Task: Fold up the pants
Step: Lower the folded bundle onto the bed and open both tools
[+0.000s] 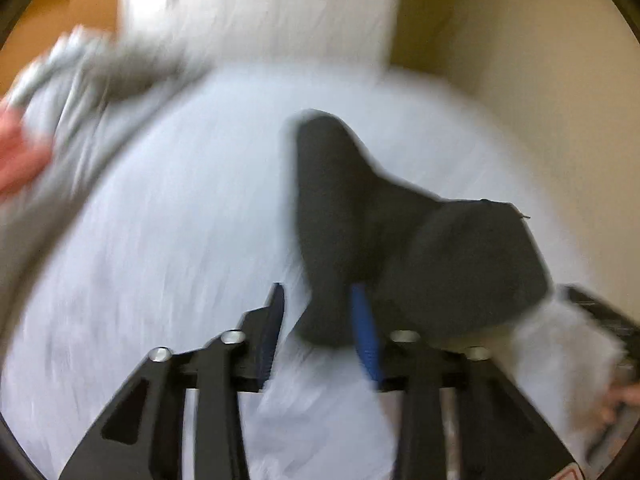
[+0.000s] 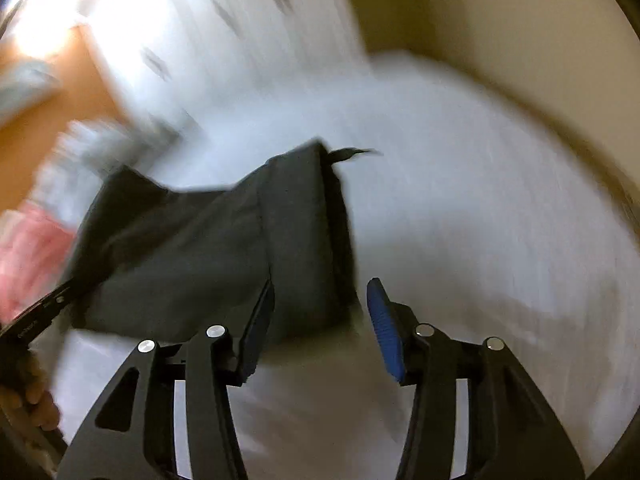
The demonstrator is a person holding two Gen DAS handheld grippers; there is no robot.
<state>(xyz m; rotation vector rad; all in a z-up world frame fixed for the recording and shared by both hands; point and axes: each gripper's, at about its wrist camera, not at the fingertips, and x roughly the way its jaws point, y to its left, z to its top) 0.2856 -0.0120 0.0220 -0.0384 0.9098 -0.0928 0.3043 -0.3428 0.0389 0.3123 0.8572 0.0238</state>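
A: Any writing you can read?

B: None. The other gripper's black body (image 2: 30, 330) in the right wrist view carries small pale lettering, too blurred to make out.

A: Numbers?

B: 0 legible.

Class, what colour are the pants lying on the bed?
Dark charcoal grey, nearly black, plain. The pants show best in the right wrist view.

I note dark charcoal pants (image 1: 360, 208) on a pale white-grey sheet (image 1: 180, 240). Gripper pads (image 2: 386, 332) read ribbed blue on black frames. I see a white curtain (image 2: 224, 20) with grey flecks, orange floor (image 2: 60, 92), and a grey garment (image 1: 72, 92) at left.
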